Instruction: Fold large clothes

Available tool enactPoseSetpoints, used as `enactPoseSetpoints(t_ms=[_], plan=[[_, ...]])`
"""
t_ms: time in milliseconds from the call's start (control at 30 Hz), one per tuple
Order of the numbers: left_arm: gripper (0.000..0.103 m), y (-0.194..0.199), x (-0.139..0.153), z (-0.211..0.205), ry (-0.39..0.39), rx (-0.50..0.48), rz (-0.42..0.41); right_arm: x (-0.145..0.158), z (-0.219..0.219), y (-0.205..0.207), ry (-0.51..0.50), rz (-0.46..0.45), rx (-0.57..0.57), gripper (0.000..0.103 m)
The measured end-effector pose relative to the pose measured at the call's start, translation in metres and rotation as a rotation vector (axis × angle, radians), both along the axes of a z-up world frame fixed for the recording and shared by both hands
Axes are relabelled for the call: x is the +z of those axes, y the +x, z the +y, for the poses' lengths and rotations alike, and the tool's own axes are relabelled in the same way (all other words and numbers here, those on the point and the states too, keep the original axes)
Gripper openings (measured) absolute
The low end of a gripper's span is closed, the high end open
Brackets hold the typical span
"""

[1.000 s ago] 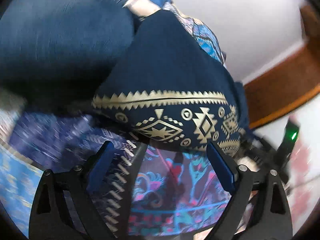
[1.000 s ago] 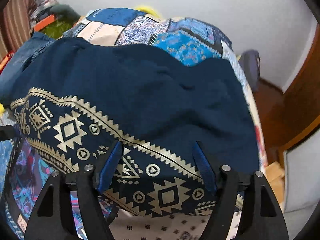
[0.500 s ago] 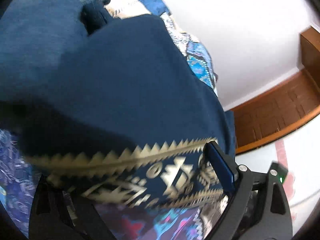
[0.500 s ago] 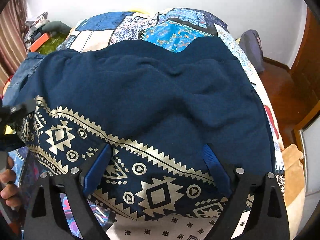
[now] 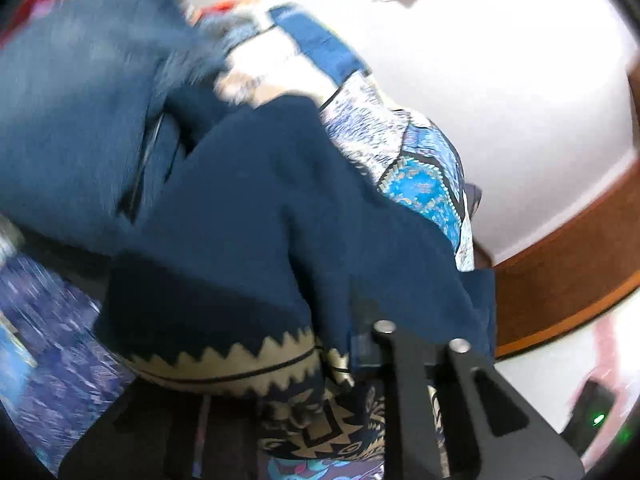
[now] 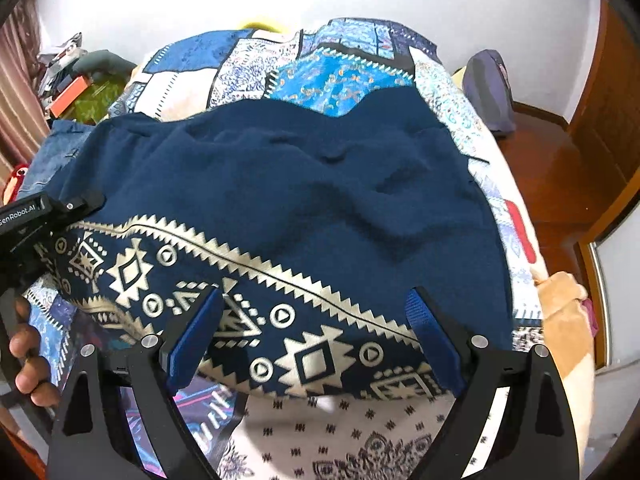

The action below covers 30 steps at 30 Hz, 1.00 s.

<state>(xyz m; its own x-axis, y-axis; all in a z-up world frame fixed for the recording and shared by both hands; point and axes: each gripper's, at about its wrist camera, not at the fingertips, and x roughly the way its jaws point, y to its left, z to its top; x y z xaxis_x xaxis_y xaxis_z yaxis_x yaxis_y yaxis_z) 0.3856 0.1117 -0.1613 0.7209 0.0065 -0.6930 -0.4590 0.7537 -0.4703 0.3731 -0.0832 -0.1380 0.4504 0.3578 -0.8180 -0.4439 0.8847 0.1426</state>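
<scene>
A large navy garment point(image 6: 304, 200) with a gold patterned hem band lies spread on the bed. In the left wrist view the garment point(image 5: 248, 216) bunches up between my left gripper's jaws, and the left gripper point(image 5: 320, 344) is shut on its gold hem corner. The left gripper point(image 6: 32, 216) also shows at the garment's left edge in the right wrist view, with a hand below it. My right gripper point(image 6: 316, 340) is open, its blue pads on either side of the hem band, just above it.
The bed has a blue and white patchwork cover point(image 6: 320, 64). Blue jeans point(image 5: 68, 112) lie to the left of the garment. A wooden floor point(image 6: 560, 168) and a door lie to the right. Clutter point(image 6: 72, 80) sits at the far left.
My left gripper has closed on the hem corner and lifted it, bunching the cloth. The right gripper has stayed open over the hem and pulled back slightly.
</scene>
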Motion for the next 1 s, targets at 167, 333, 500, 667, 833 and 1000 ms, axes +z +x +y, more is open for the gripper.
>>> enactPoseSetpoints(t_ms=[167,333,500,667,833,1000], plan=[[0.011,-0.019,0.066,-0.017,0.082,-0.124,-0.101,0.030,-0.003,-0.015,0.006,-0.039,-0.001,0.090],[0.010,-0.082,0.115,-0.024,0.199,-0.171,-0.189,0.071,0.012,-0.039,0.085,-0.075,0.052,0.091],[0.010,-0.124,0.117,0.007,0.300,-0.141,-0.186,0.079,0.057,-0.077,0.087,-0.102,0.199,0.091],[0.010,-0.130,0.095,0.011,0.422,-0.144,-0.107,0.029,0.107,-0.102,0.002,-0.020,0.346,0.091],[0.010,-0.117,0.077,-0.020,0.497,-0.234,-0.055,-0.013,0.120,-0.097,0.001,0.118,0.332,0.091],[0.011,-0.101,0.088,-0.064,0.624,-0.398,-0.068,0.016,0.057,-0.087,0.105,0.081,0.237,0.089]])
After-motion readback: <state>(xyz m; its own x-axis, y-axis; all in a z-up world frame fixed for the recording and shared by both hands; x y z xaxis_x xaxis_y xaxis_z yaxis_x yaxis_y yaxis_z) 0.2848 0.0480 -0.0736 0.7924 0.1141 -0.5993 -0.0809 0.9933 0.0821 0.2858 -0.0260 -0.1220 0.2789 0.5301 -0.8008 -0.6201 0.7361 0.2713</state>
